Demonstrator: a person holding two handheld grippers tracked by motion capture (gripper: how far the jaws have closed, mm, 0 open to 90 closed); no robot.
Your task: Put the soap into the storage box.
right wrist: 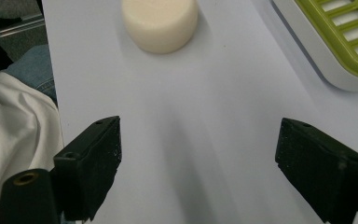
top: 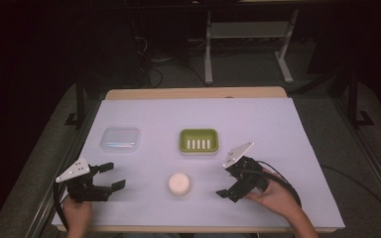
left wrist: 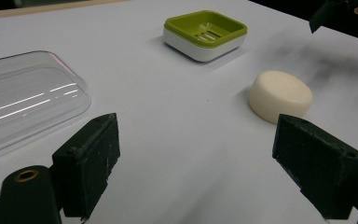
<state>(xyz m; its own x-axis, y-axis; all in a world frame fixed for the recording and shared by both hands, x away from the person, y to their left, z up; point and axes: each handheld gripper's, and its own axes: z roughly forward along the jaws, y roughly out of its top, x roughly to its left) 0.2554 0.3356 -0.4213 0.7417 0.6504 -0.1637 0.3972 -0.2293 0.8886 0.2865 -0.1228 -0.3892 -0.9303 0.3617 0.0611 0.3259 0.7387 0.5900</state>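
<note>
A round cream soap bar (top: 179,183) lies on the white table near the front edge, between my two grippers. My left gripper (top: 115,175) is to its left, open and holding nothing. In the left gripper view the soap bar (left wrist: 280,95) sits ahead and to the right of the wide-open left gripper (left wrist: 205,172). My right gripper (top: 226,182) is to the right of the soap, also open. In the right gripper view the soap bar (right wrist: 160,23) lies well ahead of the open right gripper (right wrist: 200,172). A green and white soap dish (top: 198,141) stands behind the soap.
A clear plastic lid (top: 120,140) lies at the back left, left of the dish. The lid (left wrist: 25,100) and the soap dish (left wrist: 205,33) both lie beyond the left jaws. The dish corner (right wrist: 345,42) is at upper right. The table's front edge (top: 198,229) is close.
</note>
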